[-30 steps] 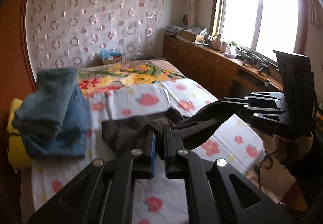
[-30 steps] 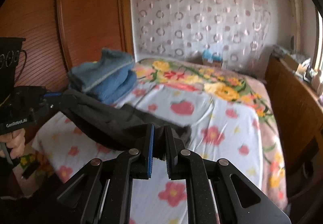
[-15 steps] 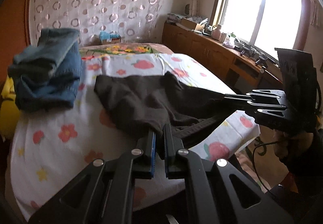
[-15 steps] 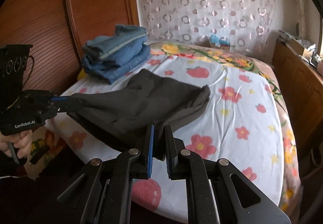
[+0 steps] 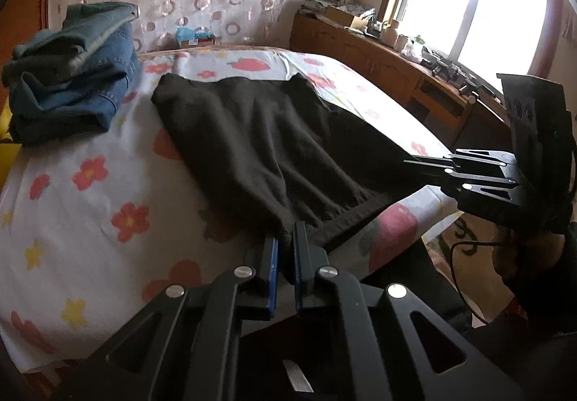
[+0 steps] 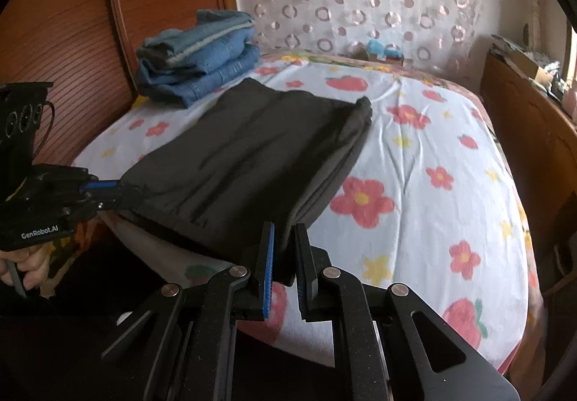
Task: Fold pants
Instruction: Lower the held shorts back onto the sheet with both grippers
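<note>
Dark brown pants [image 5: 274, 141] [image 6: 249, 155] lie folded and spread flat on the flowered bed sheet [image 5: 90, 191], their near edge stretched over the foot of the bed. My left gripper [image 5: 285, 242] is shut on the near left corner of that edge. My right gripper [image 6: 285, 238] is shut on the near right corner. Each gripper shows in the other's view: the right gripper [image 5: 414, 161] at the right side, the left gripper [image 6: 111, 188] at the left side, both pinching the cloth.
A pile of folded blue jeans [image 5: 72, 69] [image 6: 198, 54] sits at the far left of the bed by the wooden headboard [image 6: 72, 22]. A wooden cabinet [image 5: 396, 76] with clutter runs under the window on the right. A small blue box [image 6: 382, 49] lies at the far edge.
Both grippers have come down and back toward the foot of the bed, pulling the pants flat onto the sheet. Earlier the cloth hung bunched between them; now it lies spread out.
</note>
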`<state>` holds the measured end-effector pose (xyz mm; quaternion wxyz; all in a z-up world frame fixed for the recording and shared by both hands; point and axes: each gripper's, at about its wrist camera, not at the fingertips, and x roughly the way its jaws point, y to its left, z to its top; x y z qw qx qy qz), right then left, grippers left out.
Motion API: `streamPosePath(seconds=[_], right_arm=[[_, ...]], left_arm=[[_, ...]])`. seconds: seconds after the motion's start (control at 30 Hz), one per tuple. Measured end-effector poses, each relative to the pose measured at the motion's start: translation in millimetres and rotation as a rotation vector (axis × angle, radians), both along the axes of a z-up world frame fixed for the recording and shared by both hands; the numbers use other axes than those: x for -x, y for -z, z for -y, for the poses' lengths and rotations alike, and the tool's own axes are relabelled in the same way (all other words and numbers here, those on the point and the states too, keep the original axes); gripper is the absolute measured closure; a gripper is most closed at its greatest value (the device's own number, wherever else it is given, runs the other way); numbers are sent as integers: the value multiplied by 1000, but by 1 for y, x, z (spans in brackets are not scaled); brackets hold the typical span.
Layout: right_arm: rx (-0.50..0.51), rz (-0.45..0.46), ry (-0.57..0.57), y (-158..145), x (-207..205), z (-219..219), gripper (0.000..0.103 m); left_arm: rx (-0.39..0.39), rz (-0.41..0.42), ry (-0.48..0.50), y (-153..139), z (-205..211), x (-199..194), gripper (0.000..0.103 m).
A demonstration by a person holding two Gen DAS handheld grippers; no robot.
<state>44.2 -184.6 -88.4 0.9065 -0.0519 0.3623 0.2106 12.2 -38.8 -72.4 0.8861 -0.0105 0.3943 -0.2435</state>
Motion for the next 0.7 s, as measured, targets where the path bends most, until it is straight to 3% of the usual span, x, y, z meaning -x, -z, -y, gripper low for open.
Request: streamPosePath(seconds=[0.37, 0.7], right_arm=[[-35, -41, 22, 20, 0, 8, 95], [-65, -3, 9, 2, 8, 10, 95]], left_arm=[[-3, -5, -1, 4, 0, 1, 99], [15, 69, 16, -24, 0, 13, 99]])
